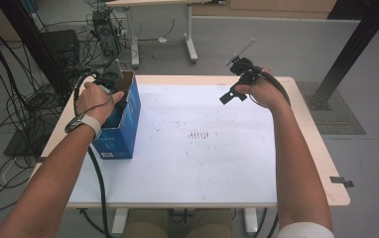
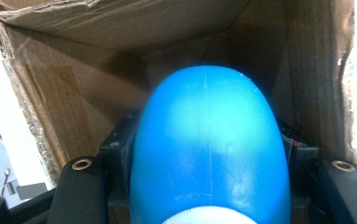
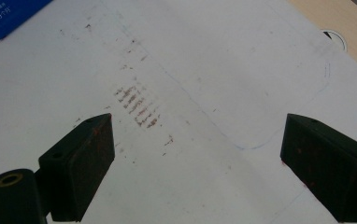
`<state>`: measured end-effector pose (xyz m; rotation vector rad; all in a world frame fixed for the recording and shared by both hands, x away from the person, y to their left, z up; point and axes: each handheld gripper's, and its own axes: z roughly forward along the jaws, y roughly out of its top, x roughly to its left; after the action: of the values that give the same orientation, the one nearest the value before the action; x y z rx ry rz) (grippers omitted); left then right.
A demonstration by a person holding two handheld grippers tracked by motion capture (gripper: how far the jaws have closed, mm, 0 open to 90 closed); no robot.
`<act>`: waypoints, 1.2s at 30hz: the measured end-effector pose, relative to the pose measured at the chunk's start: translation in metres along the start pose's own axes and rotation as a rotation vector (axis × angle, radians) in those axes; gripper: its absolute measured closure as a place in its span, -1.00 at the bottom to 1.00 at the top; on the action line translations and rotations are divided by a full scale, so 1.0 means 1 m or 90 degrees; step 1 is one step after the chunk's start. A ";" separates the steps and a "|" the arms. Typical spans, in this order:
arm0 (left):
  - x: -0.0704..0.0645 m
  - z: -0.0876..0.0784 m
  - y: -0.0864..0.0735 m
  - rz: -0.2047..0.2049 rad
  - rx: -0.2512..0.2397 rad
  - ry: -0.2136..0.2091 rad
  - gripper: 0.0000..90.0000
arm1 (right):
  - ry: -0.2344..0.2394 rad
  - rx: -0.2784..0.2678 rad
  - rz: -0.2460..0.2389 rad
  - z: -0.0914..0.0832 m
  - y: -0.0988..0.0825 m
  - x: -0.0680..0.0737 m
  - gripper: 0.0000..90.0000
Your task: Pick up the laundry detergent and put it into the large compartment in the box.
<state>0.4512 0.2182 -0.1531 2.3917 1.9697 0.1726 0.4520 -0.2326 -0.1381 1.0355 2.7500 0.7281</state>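
Note:
A blue cardboard box (image 1: 126, 130) stands open-topped at the table's left edge. My left gripper (image 1: 112, 82) reaches down into it, the hand above it. In the left gripper view, the brown inside of the box (image 2: 74, 93) surrounds a smooth, rounded blue object (image 2: 209, 149) with a white patch at its near end. Both black fingers (image 2: 116, 156) press on its sides. My right gripper (image 1: 236, 82) is held above the far right of the table, and its jaws (image 3: 195, 158) stand wide apart with nothing between them over the white mat (image 3: 223, 70).
The white mat (image 1: 202, 148) covers most of the wooden table (image 1: 321, 153) and has brown smudges (image 1: 200, 134) at its middle. A cable hole (image 3: 335, 39) lies near the table's edge. Cables and black stands (image 1: 38, 54) crowd the floor to the left.

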 end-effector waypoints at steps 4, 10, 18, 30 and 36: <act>0.001 0.000 0.000 -0.001 0.000 -0.001 -0.16 | 0.001 0.000 -0.001 0.001 0.000 0.000 -0.78; 0.001 0.000 0.001 -0.001 0.002 -0.001 -0.16 | 0.001 -0.001 0.000 0.002 -0.001 -0.001 -0.78; 0.001 0.000 0.001 0.000 0.003 -0.001 -0.16 | 0.001 -0.001 -0.001 0.002 -0.003 -0.002 -0.78; 0.000 0.000 0.000 0.001 0.003 -0.001 -0.16 | 0.000 -0.005 0.002 0.001 -0.005 -0.002 -0.78; 0.000 0.000 0.001 0.000 0.003 0.000 -0.16 | 0.001 -0.005 0.003 0.001 -0.006 -0.003 -0.78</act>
<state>0.4519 0.2179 -0.1531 2.3950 1.9713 0.1674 0.4509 -0.2379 -0.1418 1.0398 2.7446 0.7393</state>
